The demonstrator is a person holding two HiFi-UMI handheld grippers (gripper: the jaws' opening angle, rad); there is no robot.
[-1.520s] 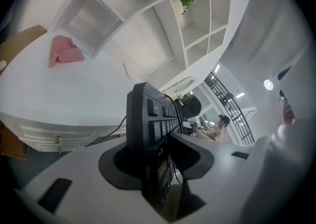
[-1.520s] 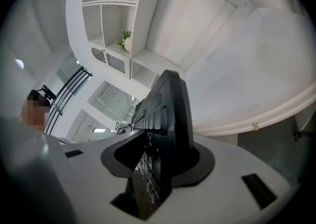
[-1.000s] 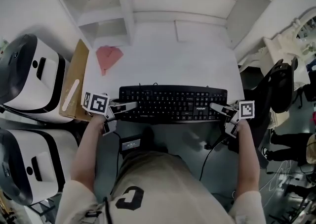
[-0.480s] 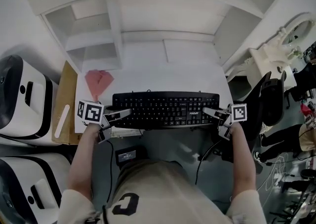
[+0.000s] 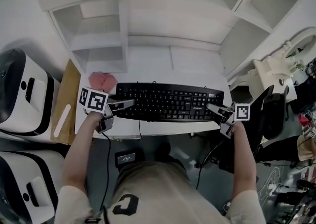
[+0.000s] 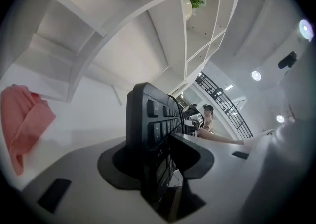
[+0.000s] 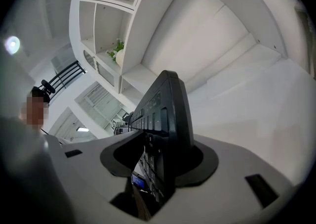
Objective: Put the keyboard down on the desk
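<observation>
White shelving (image 5: 98, 25) closes off the twelve o'clock side of the white desk (image 5: 197, 67) in front of you. The long black keyboard (image 5: 168, 102) lies level across the desk's near half, keys up and lengthwise from nine to three o'clock. Your left gripper (image 5: 124, 105) is clamped on its nine o'clock end and your right gripper (image 5: 215, 110) on its three o'clock end. In each gripper view the keyboard's edge fills the gap between the jaws. You are in the set-down itself, I judge: the keyboard is over its place and in your grip. No view shows whether its underside already bears on the desk. If it does not, you need a slow, even drop of both ends together until it does. Then part both jaws and draw the grippers outward, toward nine and three o'clock, without dragging it. A crumpled pink cloth (image 5: 101, 80) lies at about eleven o'clock from your left gripper, just beside it, so keep that end from sliding onto it. A thin black cable (image 5: 139, 130) runs off the front edge at six o'clock and could tug the keyboard askew if it snags. A flat brown cardboard sheet (image 5: 64, 102) and two white-and-black machines (image 5: 22, 94) sit at nine o'clock, off the desk. A black office chair (image 5: 269, 114) stands at three o'clock. None of these is in the way.
</observation>
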